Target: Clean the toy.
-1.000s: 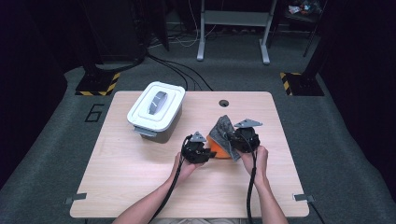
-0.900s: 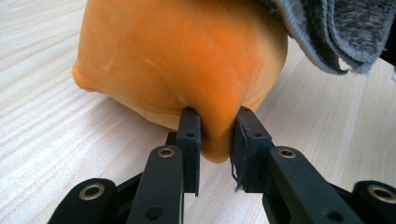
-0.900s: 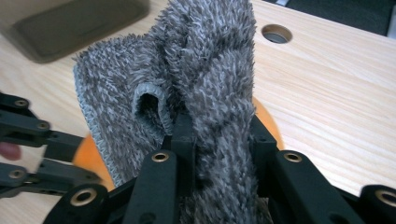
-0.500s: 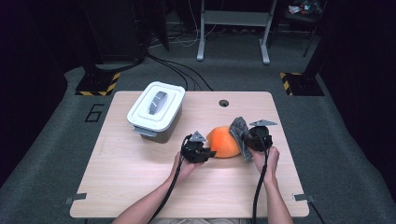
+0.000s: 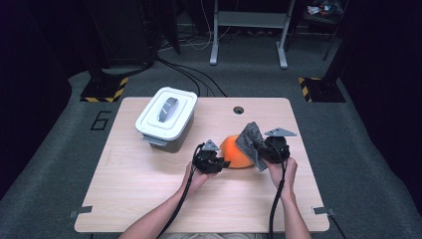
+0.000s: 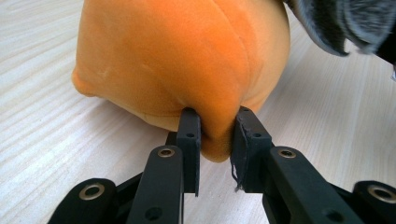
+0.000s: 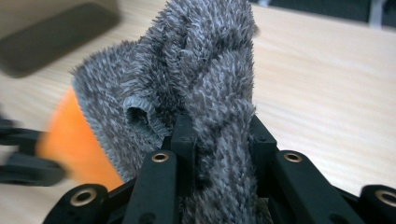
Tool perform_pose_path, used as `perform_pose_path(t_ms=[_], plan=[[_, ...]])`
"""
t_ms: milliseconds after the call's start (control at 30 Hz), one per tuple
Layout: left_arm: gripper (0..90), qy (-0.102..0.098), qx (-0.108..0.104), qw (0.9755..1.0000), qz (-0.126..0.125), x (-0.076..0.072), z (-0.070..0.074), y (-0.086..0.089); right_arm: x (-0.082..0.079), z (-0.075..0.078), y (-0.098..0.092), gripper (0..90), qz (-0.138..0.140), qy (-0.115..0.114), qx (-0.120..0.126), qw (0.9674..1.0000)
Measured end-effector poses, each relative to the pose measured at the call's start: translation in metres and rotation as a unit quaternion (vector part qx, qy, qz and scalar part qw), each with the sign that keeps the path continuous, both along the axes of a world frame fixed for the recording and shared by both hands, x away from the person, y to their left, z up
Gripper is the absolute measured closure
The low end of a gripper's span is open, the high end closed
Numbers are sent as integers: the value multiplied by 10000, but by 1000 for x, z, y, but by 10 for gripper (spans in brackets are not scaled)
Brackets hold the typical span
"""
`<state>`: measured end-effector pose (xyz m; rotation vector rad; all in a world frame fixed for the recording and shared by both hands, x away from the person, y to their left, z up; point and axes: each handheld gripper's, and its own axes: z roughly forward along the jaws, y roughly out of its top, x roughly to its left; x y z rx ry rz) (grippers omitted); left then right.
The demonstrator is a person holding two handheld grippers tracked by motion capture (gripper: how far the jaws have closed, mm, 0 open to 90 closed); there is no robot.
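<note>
Near the middle of the high view, slightly right of centre, an orange cloth lay bunched in a rounded mound on the wooden table. The left gripper sat at the mound's lower left edge, and in the left gripper view its jaws were pinched on a fold of the orange cloth, the fabric squeezed into the narrow gap between the black fingers. The mound filled the upper half of that view, resting on the pale wood grain.

Just right of the mound in the high view, the right gripper held a grey shaggy cloth, which stood up from the jaws and leaned against the orange cloth's right side. In the right gripper view the jaws were clamped on a thick wad of the grey cloth, its pile spilling above and between the fingers; the orange cloth showed blurred at the lower left behind it.

In the upper left part of the table stood a white lidded container with a grey handle on its lid, well apart from both cloths. On the dark floor at the left of the frame, beside the table's corner, a painted "6" could be read. No brand or label was legible on the container or the grippers.
</note>
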<state>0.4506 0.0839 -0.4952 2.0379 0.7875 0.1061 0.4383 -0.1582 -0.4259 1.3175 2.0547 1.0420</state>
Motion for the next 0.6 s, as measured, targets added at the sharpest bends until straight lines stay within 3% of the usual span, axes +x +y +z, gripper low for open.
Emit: perform_pose_path(t_ms=[133, 200, 333, 600], plan=[[744, 29, -5, 10000, 22, 0, 0, 1, -1, 3, 25, 702, 300, -62, -257, 9992], [744, 36, -25, 10000, 30, 1, 0, 2, 2, -1, 31, 703, 226, -22, -365, 9991], [744, 45, -86, 10000, 19, -1, 0, 1, 7, -4, 23, 704, 160, 0, -338, 9993], [745, 18, -131, 9999, 39, -1, -1, 1, 17, -16, -6, 704, -302, 253, -249, 9989]])
